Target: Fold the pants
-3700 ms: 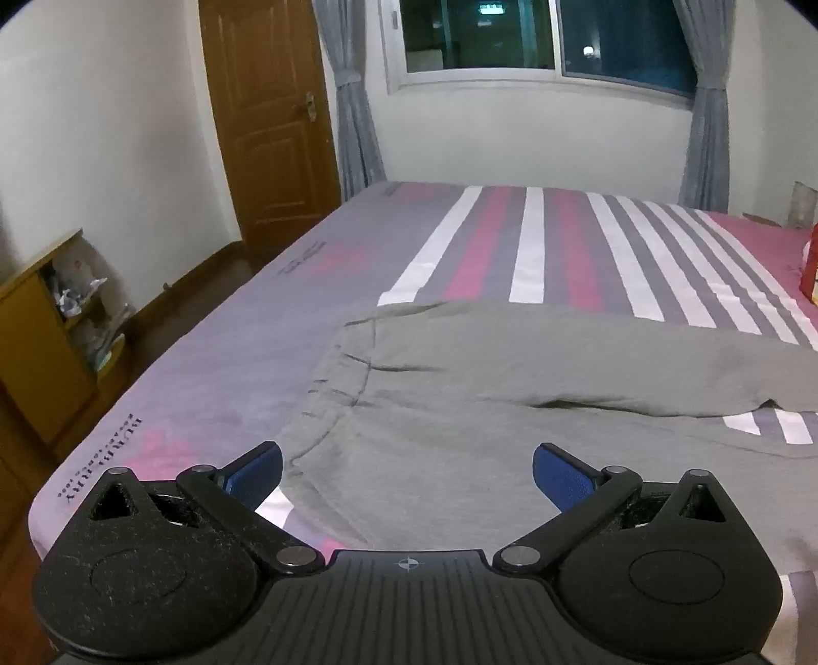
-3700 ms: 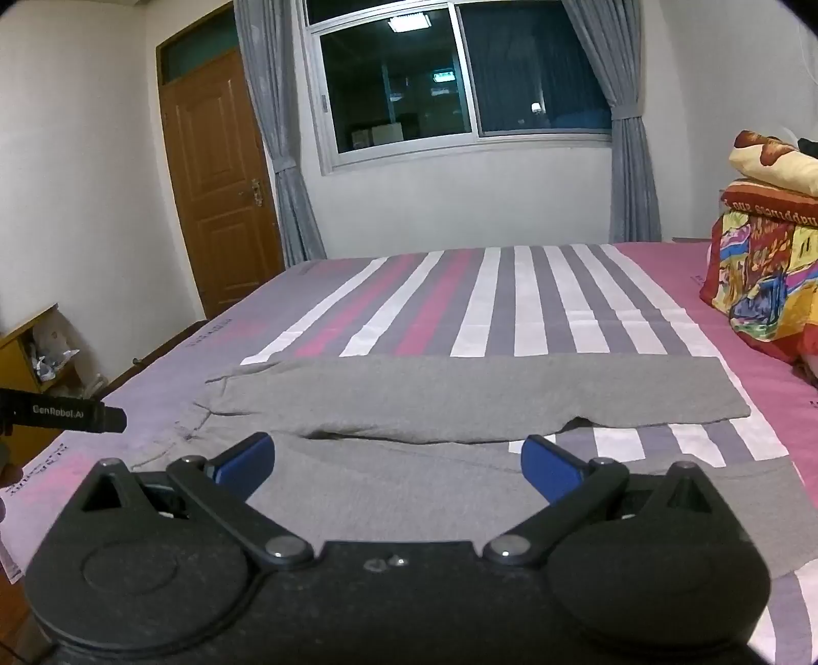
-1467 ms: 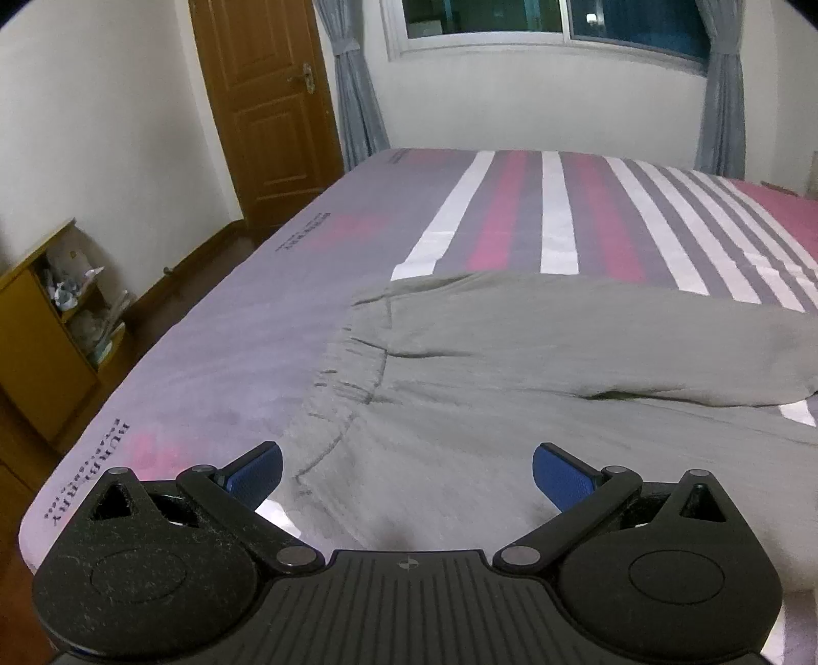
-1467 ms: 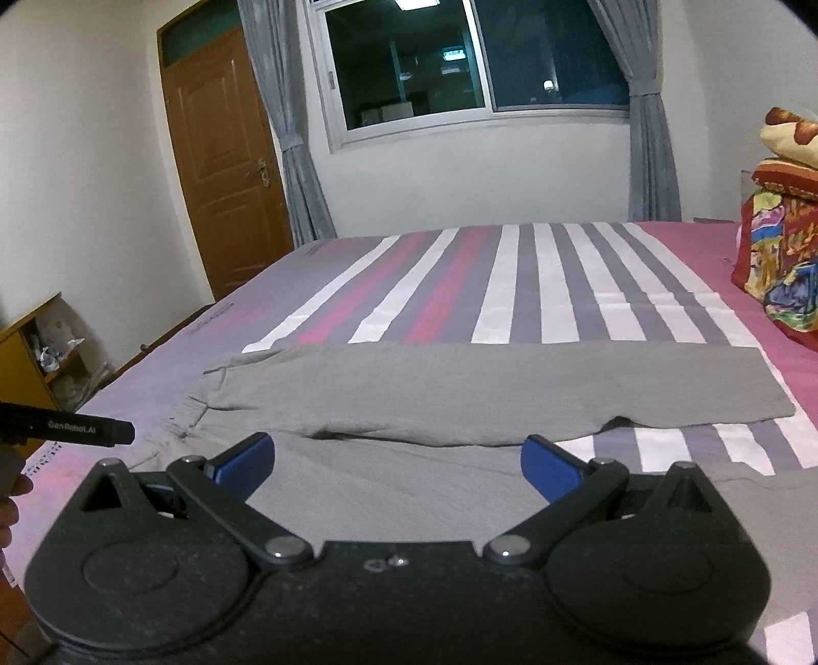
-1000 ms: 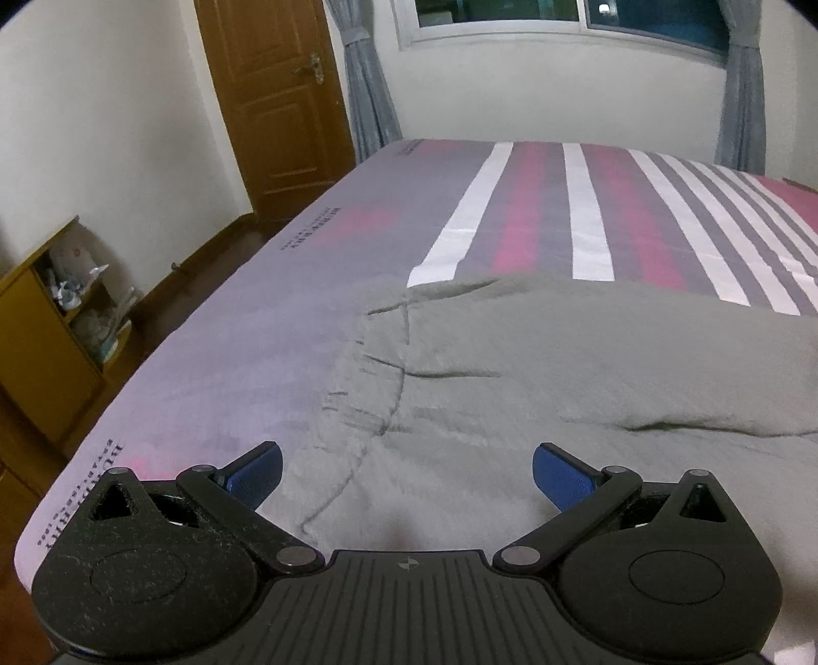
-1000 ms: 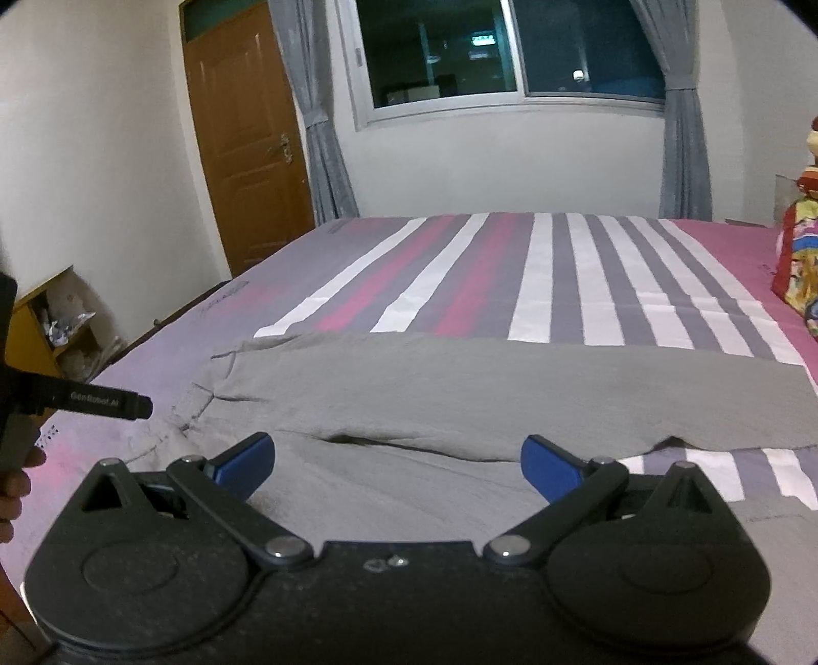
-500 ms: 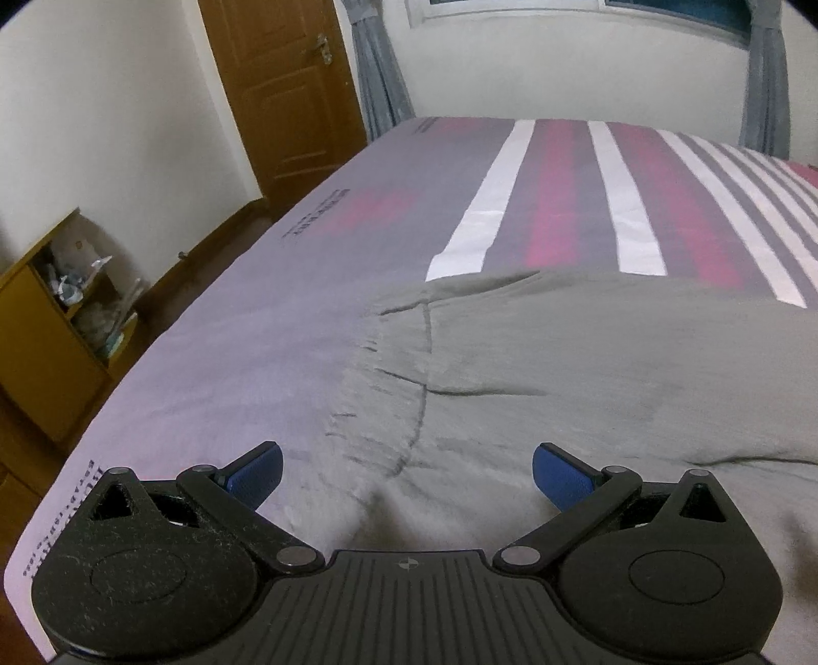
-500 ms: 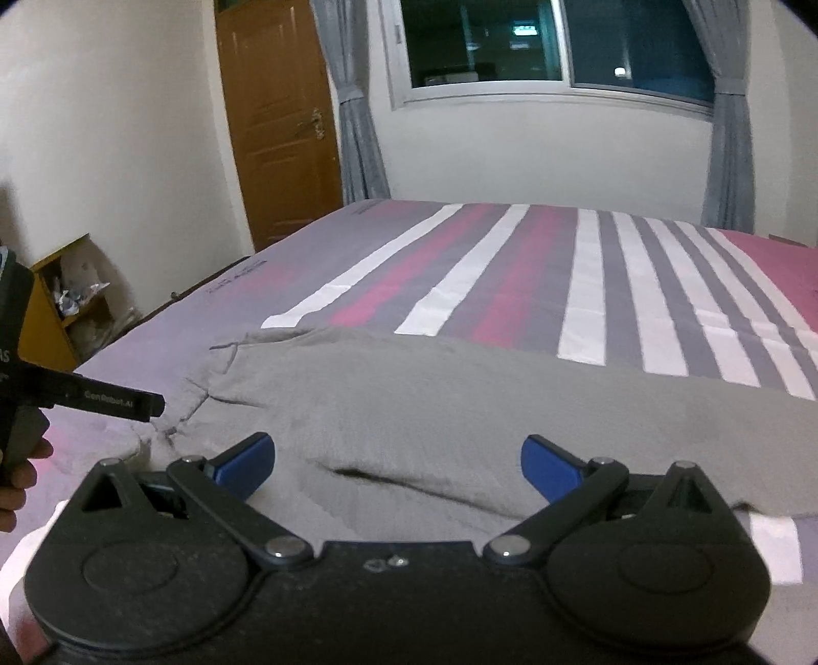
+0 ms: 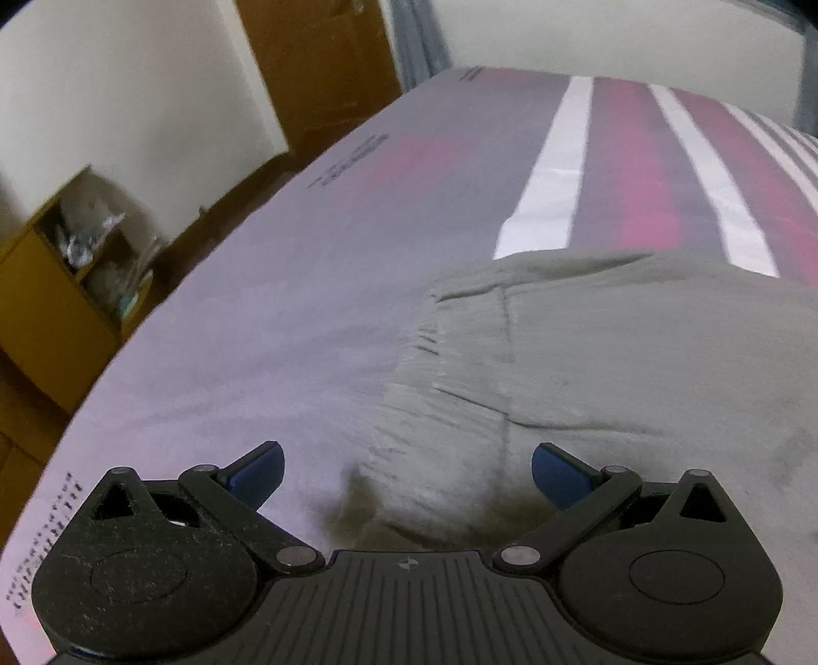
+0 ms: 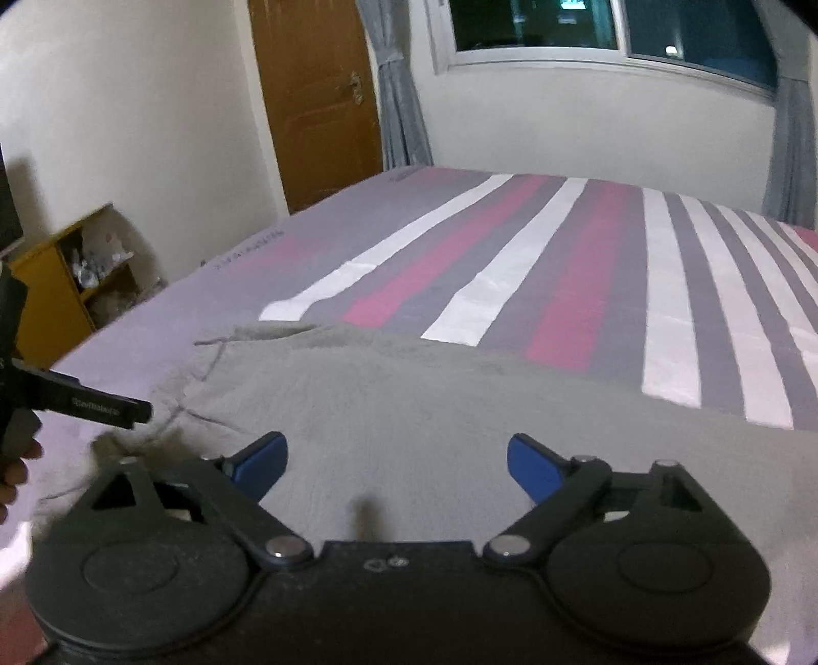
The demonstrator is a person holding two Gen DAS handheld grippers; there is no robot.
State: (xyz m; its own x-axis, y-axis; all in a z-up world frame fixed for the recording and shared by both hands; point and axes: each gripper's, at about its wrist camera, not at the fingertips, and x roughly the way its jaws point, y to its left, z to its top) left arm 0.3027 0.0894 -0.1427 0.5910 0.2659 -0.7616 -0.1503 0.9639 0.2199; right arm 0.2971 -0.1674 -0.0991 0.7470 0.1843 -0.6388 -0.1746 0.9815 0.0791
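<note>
Grey sweatpants (image 9: pixel 613 358) lie flat on the striped bed, their gathered waistband (image 9: pixel 434 389) toward the left. My left gripper (image 9: pixel 406 473) is open and empty, low over the waistband's near end. My right gripper (image 10: pixel 396 465) is open and empty, just above the grey fabric (image 10: pixel 409 409) a little to the right of the waistband. The left gripper's body (image 10: pixel 76 401) and the hand holding it show at the left edge of the right wrist view. The pant legs run off to the right, out of view.
The bed (image 10: pixel 562 245) has purple, pink and white stripes, and its left edge (image 9: pixel 168 327) drops to the floor. A yellow wooden shelf unit (image 9: pixel 56 276) stands by the left wall. A brown door (image 10: pixel 317 97), grey curtains and a dark window (image 10: pixel 613 25) are at the back.
Both grippers have moved forward, left and lower toward the waistband end of the pants. The folded bedding at the right has left the right wrist view. Both jaws stay open.
</note>
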